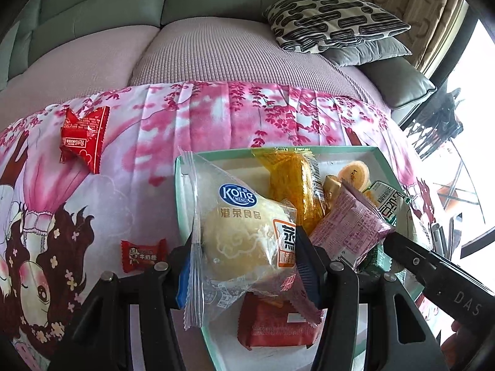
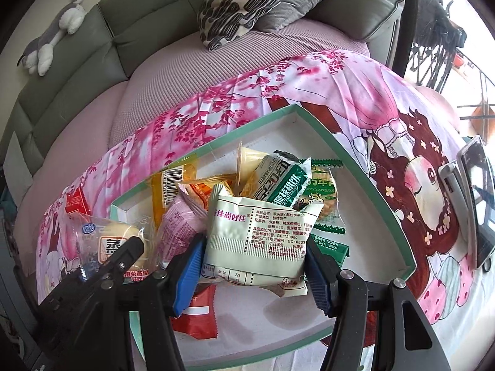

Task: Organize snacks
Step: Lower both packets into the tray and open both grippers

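My left gripper point(image 1: 244, 253) is shut on a clear-wrapped steamed cake point(image 1: 238, 241), held over the left end of the green-rimmed white box point(image 1: 185, 213). My right gripper point(image 2: 255, 256) is shut on a white biscuit packet point(image 2: 260, 241) above the same box point(image 2: 365, 167). Inside the box lie an orange wrapped snack point(image 1: 290, 185), a pink packet point(image 1: 349, 228), a green walnut-cake pack point(image 2: 284, 182) and a red packet point(image 1: 275, 324). On the cloth to the left lie a red wafer packet point(image 1: 82, 137) and a small red candy point(image 1: 140, 255). The cake point(image 2: 114, 241) also shows in the right wrist view.
The box rests on a pink floral cartoon cloth point(image 1: 216, 117) spread over a low table in front of a grey-green sofa point(image 1: 123, 6) with a patterned cushion point(image 1: 334, 18). A phone on a stand point(image 2: 476, 198) sits at the right. A plush toy point(image 2: 52, 37) lies on the sofa back.
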